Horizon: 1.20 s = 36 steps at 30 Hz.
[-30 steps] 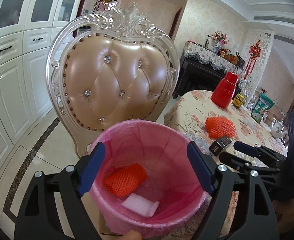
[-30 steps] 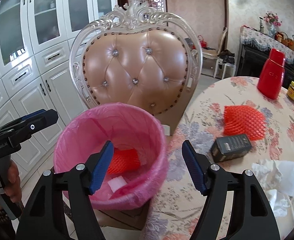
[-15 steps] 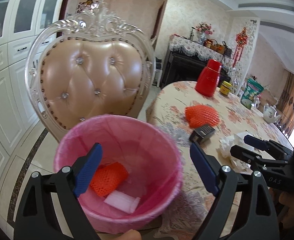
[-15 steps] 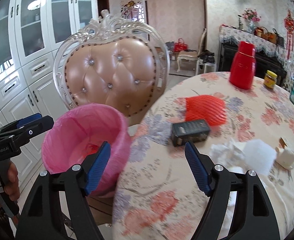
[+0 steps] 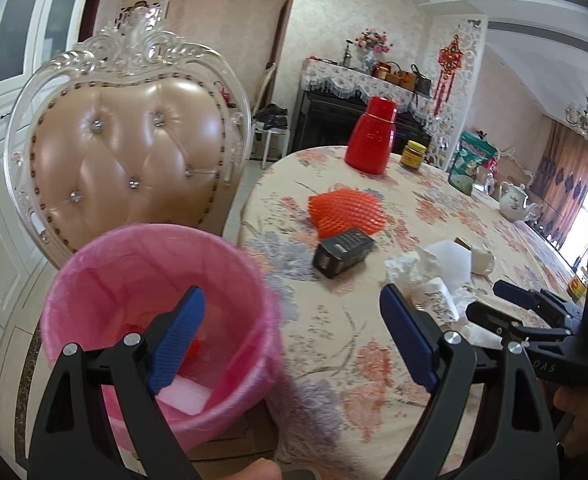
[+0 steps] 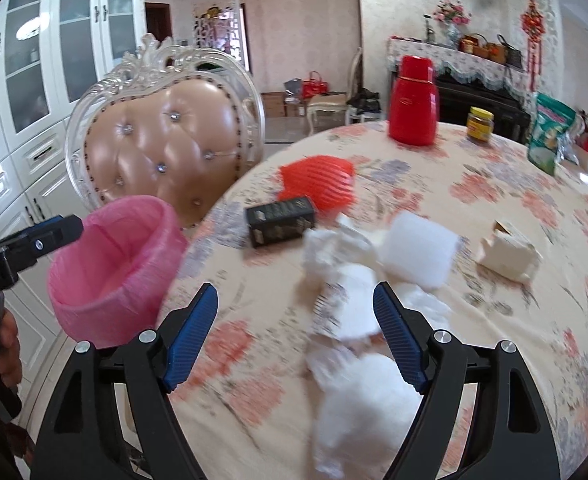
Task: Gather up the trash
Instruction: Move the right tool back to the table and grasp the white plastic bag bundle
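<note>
From your left wrist, the left gripper [image 5: 291, 334] hangs wide open and empty, 1 finger over the pink-lined bin [image 5: 229, 256] and the other over the floral table [image 5: 334, 320]. The bin holds an orange foam net [image 5: 193, 348] and a white foam piece [image 5: 183, 396]; more trash lies well apart on the table: another orange net [image 5: 348, 212], a black box [image 5: 342, 250] and crumpled tissues [image 5: 422, 280]. From your right wrist, the right gripper [image 6: 294, 332] has just been opening its jaws, with nothing pressed between them, though the tissue heap [image 6: 350, 300] lies just beneath. The view there is smeared, so closing now could pinch the tablecloth or take only a loose corner of the tissue. The bin's [image 6: 113, 264] rim sits close beside the table edge, so a low carry could clip it.
</note>
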Motion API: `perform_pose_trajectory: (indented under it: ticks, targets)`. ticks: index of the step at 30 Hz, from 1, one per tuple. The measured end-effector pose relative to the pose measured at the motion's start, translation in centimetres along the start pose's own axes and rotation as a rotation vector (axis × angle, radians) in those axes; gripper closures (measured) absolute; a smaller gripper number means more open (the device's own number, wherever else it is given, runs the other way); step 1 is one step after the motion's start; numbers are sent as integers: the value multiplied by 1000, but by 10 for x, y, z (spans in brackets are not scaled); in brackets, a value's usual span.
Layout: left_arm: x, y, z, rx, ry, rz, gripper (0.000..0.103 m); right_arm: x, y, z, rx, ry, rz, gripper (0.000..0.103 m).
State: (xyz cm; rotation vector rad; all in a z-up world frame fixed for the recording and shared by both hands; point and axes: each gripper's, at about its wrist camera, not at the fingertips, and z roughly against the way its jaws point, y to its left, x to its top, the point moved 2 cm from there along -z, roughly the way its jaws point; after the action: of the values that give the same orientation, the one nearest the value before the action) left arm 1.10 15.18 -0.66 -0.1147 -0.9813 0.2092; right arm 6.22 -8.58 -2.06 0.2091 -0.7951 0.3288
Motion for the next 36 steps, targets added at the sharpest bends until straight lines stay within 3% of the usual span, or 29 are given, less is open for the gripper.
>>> perform_pose_trajectory:
  ticks: [11, 27, 29, 34, 36]
  targets:
    - [-5, -42, -13, -45, 22, -37, 17, -35, -36, 2, -34, 50, -47, 26]
    - [-11, -76, -37, -83, 56, -59, 17, -68, -50, -11, -15, 126, -58, 27]
    - [-11, -79, -39, -86, 60, -61, 17, -70, -50, -13, -5, 136, -53, 31]
    - [-11, -83, -45, -87, 70, -62, 17, -72, -50, -13, 36, 148, -62, 56]
    - [-10, -85, -48, -90, 73, -65, 17, -71, -51, -11, 42, 146, -62, 60]
